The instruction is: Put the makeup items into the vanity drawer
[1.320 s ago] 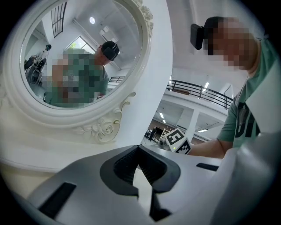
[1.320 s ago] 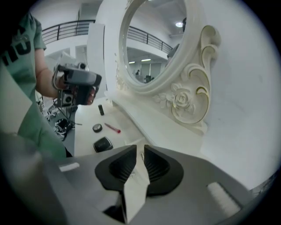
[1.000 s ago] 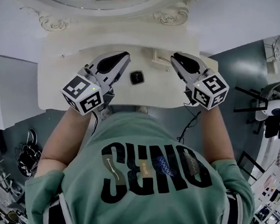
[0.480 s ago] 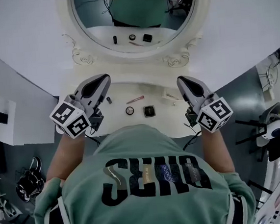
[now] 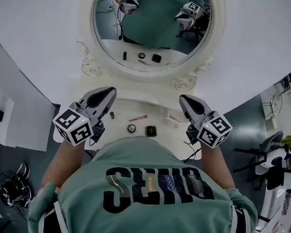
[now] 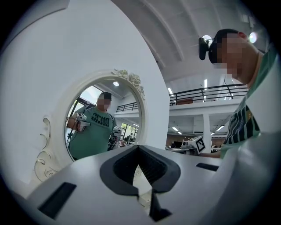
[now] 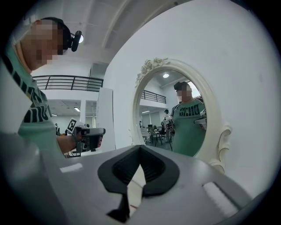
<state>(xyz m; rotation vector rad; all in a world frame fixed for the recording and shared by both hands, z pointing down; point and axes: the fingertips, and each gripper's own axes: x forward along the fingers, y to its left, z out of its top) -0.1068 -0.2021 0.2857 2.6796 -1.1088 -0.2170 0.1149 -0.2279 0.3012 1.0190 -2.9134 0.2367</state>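
1. Now, compared with half a second ago, the head view has tipped upward. The mirror (image 5: 151, 20) takes up more of the 12 o'clock side, and its glass shows more of the person's reflection with both grippers raised.
2. The makeup keeps the same arrangement on the white worktop (image 5: 155, 106) but sits lower in the picture. A small dark bottle (image 5: 112, 114) lies at 9 o'clock of the group and a pink stick (image 5: 138, 118) at 12 o'clock. A round compact (image 5: 131, 128) and a square black compact (image 5: 150, 131) lie side by side at 6 o'clock, near the front edge. None is held.
3. The left gripper (image 5: 108, 93) hangs over the worktop's 9 o'clock end, much where it was, and points toward 1 o'clock. The bottle is near its tip, at 6 o'clock. In the left gripper view its jaws are pressed together with nothing between them, and only a sliver of white worktop shows through the slit.
4. The right gripper (image 5: 186, 102), over the 3 o'clock end, has drawn back a little toward the person. Its jaws are likewise closed on nothing.
5. The green shirt (image 5: 142, 190) covers the vanity's front below the worktop edge, so no drawer can be seen. A pale piece (image 5: 174, 120) at 9 o'clock of the right gripper is too small to identify. Both gripper views look up at the mirror and ceiling, and their own bodies block the makeup.
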